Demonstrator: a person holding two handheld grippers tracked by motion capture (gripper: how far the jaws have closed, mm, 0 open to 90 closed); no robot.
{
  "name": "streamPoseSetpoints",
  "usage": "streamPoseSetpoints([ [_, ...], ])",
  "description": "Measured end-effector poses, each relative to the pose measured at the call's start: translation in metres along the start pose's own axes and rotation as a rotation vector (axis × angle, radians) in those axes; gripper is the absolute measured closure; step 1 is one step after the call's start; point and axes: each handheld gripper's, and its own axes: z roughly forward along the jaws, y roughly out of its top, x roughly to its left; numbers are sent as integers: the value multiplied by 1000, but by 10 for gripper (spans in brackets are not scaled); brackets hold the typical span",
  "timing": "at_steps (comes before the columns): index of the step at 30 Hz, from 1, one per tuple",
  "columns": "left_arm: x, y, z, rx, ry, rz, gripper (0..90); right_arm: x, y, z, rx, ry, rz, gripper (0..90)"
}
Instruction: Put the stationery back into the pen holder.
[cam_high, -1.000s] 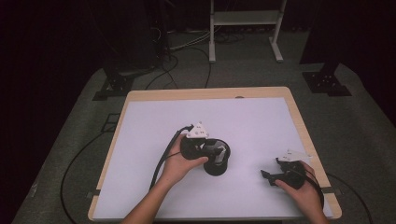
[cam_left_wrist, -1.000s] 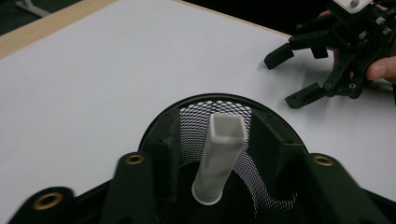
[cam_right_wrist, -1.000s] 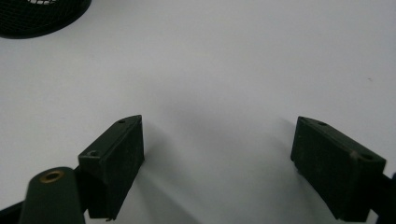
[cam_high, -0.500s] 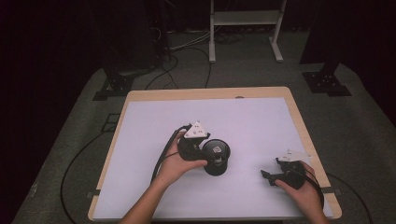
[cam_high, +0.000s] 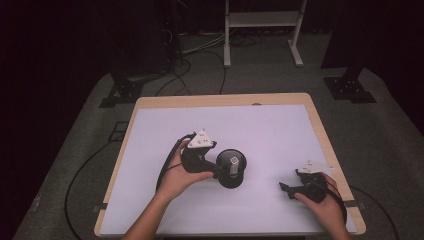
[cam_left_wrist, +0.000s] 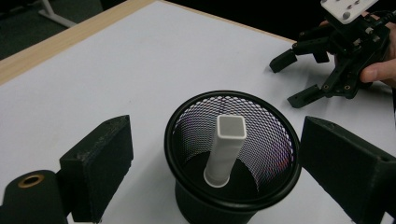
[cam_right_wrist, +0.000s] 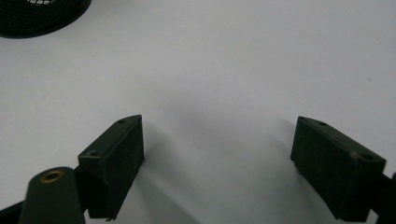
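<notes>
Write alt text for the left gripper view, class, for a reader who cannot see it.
A white square-ended tube stands tilted inside a black mesh cup on a white table, between the left gripper's open jaws. The right gripper, held in a hand, rests open beyond.

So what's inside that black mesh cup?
A white square-ended tube stands tilted inside the black mesh cup, its bottom end on the dark floor. The near wall hides part of that floor.
</notes>
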Motion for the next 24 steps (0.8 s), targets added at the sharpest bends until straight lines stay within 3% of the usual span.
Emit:
streamPoseSetpoints([
  [14, 2, -10, -25, 5, 16, 3, 98, 0, 0, 0, -1, -2, -3, 162],
  [24, 11, -37, -48, 22, 61, -30, 98, 0, 0, 0, 0, -2, -2, 162],
])
